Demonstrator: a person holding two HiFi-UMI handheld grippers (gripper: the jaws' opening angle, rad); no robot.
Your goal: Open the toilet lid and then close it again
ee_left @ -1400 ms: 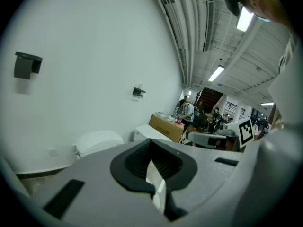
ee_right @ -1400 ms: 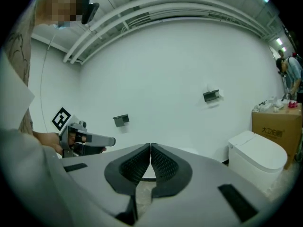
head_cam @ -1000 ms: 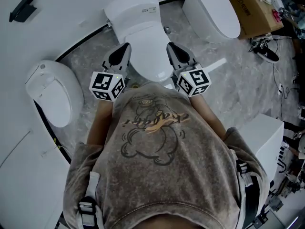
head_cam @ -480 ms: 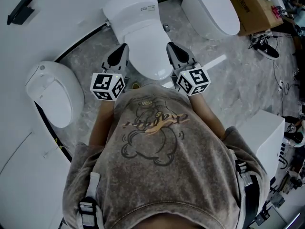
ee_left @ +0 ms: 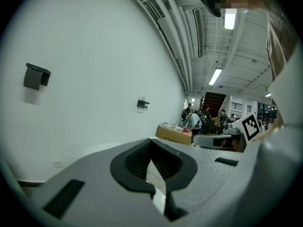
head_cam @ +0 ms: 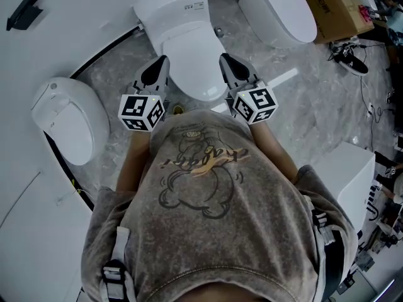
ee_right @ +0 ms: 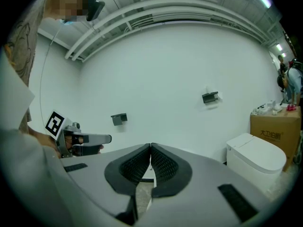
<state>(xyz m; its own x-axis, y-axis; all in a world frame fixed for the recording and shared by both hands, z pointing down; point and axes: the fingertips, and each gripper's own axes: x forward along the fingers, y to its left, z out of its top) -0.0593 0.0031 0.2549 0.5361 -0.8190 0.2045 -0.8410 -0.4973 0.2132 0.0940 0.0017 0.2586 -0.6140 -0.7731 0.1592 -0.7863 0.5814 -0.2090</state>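
Toilet lid is lying closed on the middle toilet, between both grippers. Left gripper and right gripper are hovering beside it, jaws together, holding nothing. Opening appears still pending, though a finished cycle would look identical.

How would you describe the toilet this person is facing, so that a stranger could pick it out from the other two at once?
Follow the curved white wall: three white toilets stand along it. Take the middle toilet, lid shut, straight ahead of the person. Unlike its neighbours, its front shows between the left tongs and right tongs.
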